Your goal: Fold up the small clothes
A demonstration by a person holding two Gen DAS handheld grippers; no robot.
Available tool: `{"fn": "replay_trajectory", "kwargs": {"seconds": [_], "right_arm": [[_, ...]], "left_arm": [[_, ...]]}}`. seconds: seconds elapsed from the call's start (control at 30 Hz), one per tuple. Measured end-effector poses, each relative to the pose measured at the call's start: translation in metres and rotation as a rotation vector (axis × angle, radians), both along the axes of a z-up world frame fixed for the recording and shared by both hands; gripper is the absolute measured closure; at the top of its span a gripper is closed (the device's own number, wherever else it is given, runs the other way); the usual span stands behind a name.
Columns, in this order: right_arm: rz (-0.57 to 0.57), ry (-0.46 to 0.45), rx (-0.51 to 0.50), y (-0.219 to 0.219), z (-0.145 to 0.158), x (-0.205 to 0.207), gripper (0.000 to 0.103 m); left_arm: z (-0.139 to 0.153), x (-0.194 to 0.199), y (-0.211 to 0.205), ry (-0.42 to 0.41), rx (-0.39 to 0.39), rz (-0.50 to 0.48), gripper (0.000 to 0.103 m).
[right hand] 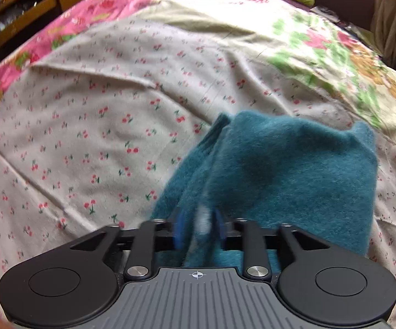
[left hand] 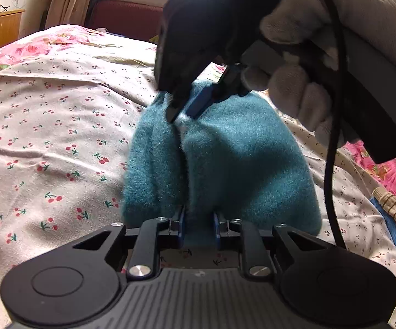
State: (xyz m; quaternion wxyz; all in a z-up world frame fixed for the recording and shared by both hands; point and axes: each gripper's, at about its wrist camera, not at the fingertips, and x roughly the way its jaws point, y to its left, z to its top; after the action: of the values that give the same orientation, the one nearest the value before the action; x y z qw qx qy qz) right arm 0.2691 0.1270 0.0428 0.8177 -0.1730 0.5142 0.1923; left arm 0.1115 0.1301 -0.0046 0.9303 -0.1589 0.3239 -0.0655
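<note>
A fuzzy teal garment (left hand: 233, 164) lies bunched on the cherry-print sheet (left hand: 47, 137) of a bed, pinched at two ends. The left gripper (left hand: 199, 223) is clamped on its near edge, the fabric squeezed between the blue pads. The right gripper (left hand: 182, 109), held in a gloved hand (left hand: 302, 82) with a black cable (left hand: 332, 150) trailing down, grips the far edge, where a fold rises. In the right wrist view the cloth between its fingers is motion-blurred.
</note>
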Motion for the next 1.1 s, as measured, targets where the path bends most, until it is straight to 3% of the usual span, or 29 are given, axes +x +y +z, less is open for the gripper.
{"fn": "replay_trajectory", "kwargs": {"seconds": [0.1, 0.17, 0.3, 0.4, 0.43, 0.47, 0.57, 0.67, 0.93, 1.03, 1.1], "right_arm": [[0.021, -0.016, -0.025, 0.011, -0.005, -0.007, 0.042], [0.043, -0.029, -0.066, 0.018, -0.010, -0.010, 0.038], [0.092, -0.080, -0.195, 0.016, -0.024, -0.014, 0.042], [0.101, -0.075, -0.201, -0.001, -0.023, -0.016, 0.044], [0.101, -0.075, -0.196, -0.004, -0.021, -0.016, 0.047], [0.099, -0.071, -0.188, -0.007, -0.019, -0.016, 0.058], [0.095, -0.068, -0.135, -0.011, -0.012, -0.019, 0.072], [0.045, -0.057, 0.004, -0.025, 0.011, -0.017, 0.079], [0.005, -0.081, 0.248, -0.044, 0.062, -0.031, 0.081], [-0.004, -0.068, 0.299, -0.032, 0.057, -0.030, 0.082], [-0.040, -0.046, 0.277, -0.022, 0.034, -0.027, 0.082]], "left_arm": [[0.001, -0.002, -0.001, -0.004, 0.007, -0.006, 0.073], [0.001, -0.001, -0.002, -0.006, 0.013, -0.009, 0.073], [0.000, 0.001, 0.001, -0.008, -0.001, -0.011, 0.073], [0.000, 0.000, 0.001, -0.015, -0.008, -0.025, 0.073], [0.000, 0.000, 0.000, -0.018, -0.004, -0.029, 0.073], [0.001, 0.000, -0.001, -0.023, 0.004, -0.032, 0.073], [0.003, -0.003, -0.004, -0.045, 0.032, -0.027, 0.073], [0.007, -0.006, 0.000, -0.075, 0.021, -0.003, 0.073], [0.026, -0.028, 0.017, -0.200, -0.042, 0.077, 0.074], [0.025, -0.034, 0.033, -0.199, -0.091, 0.132, 0.074], [0.016, -0.032, 0.042, -0.141, -0.123, 0.147, 0.075]]}}
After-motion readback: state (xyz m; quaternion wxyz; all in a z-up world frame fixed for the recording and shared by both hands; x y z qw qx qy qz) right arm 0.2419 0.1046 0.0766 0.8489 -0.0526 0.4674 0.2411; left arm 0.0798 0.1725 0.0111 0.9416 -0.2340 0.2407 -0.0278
